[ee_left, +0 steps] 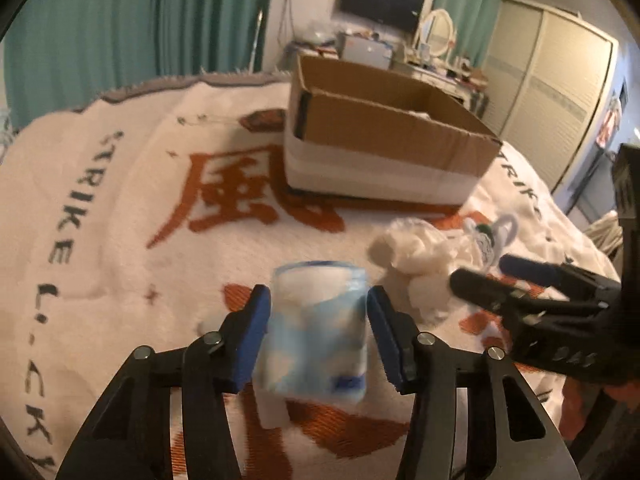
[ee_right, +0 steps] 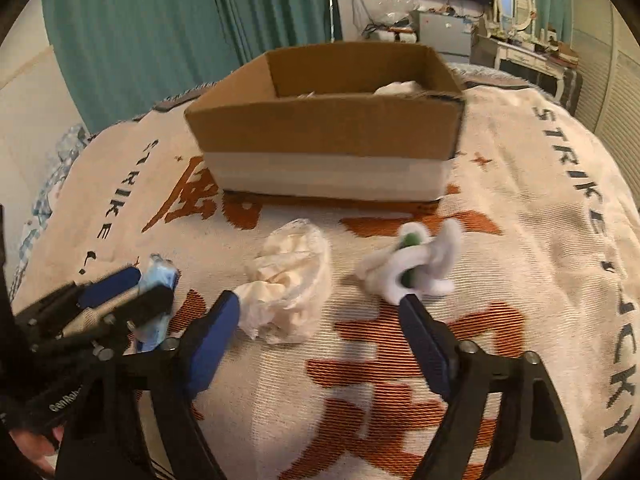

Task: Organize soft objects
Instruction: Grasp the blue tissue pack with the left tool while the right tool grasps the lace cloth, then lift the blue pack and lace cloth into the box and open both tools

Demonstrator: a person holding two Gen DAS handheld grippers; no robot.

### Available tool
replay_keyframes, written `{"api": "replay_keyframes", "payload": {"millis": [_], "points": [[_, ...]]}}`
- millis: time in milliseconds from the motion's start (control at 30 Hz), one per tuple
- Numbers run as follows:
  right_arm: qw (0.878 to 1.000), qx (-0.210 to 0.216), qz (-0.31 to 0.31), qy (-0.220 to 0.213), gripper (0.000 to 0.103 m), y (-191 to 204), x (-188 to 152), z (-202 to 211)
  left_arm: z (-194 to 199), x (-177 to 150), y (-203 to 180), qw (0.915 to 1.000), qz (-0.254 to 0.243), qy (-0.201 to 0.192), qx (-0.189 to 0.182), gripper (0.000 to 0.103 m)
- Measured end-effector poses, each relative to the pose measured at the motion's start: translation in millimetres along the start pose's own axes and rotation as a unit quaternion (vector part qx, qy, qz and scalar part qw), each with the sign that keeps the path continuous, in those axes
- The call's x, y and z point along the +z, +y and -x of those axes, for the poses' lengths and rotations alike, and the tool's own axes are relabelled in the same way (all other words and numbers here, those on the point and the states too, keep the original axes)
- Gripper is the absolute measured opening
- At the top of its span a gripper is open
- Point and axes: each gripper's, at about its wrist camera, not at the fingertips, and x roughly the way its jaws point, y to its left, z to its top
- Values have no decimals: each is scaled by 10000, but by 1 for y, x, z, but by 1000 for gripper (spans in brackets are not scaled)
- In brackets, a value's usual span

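Note:
My left gripper (ee_left: pixel 316 304) holds a blue and white tissue pack (ee_left: pixel 316 332) between its pads, above the bed blanket; the pack also shows in the right wrist view (ee_right: pixel 158 280). My right gripper (ee_right: pixel 320 300) is open and empty, low over the blanket. A crumpled white cloth in clear plastic (ee_right: pixel 290 280) lies just ahead of its left finger. A white soft toy with green parts (ee_right: pixel 412 264) lies at the tip of its right finger. The open cardboard box (ee_right: pixel 328 128) stands behind them, with something white inside.
The bed is covered by a white blanket (ee_right: pixel 540 240) with orange characters and grey lettering. Teal curtains (ee_right: pixel 160 20) hang behind. A dresser with a mirror (ee_right: pixel 516 0), a TV and a wardrobe stand at the far right.

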Motion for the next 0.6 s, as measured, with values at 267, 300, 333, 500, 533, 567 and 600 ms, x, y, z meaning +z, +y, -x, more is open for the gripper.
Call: {"api": "replay_keyframes", "payload": {"millis": [267,300,333,500,533,567,600], "points": [[9997,-37,170,160,54,21,4,-34,-26,-8,6,9989,-29,395,-232,49],[9997,-31,175,161,53,21,4,-35,-27,-9,4,9988,-80,423,-244,49],[9997,2,175,171,48,21,4,-36,-27,-10,2,9987,-134,410,-273,49],[9996,-5,237,129,17,19,1,-33,-33,-14,-6,9981,-310,513,-153,52],[9998,33,191,107,16,18,1,-31,-33,-14,-7,9981,-313,512,-152,54],[9998,99,127,108,16,14,1,-29,-34,-14,-7,9981,-317,511,-150,57],[9998,133,89,112,16,12,0,-29,-35,-14,-8,9979,-331,537,-160,62]]}}
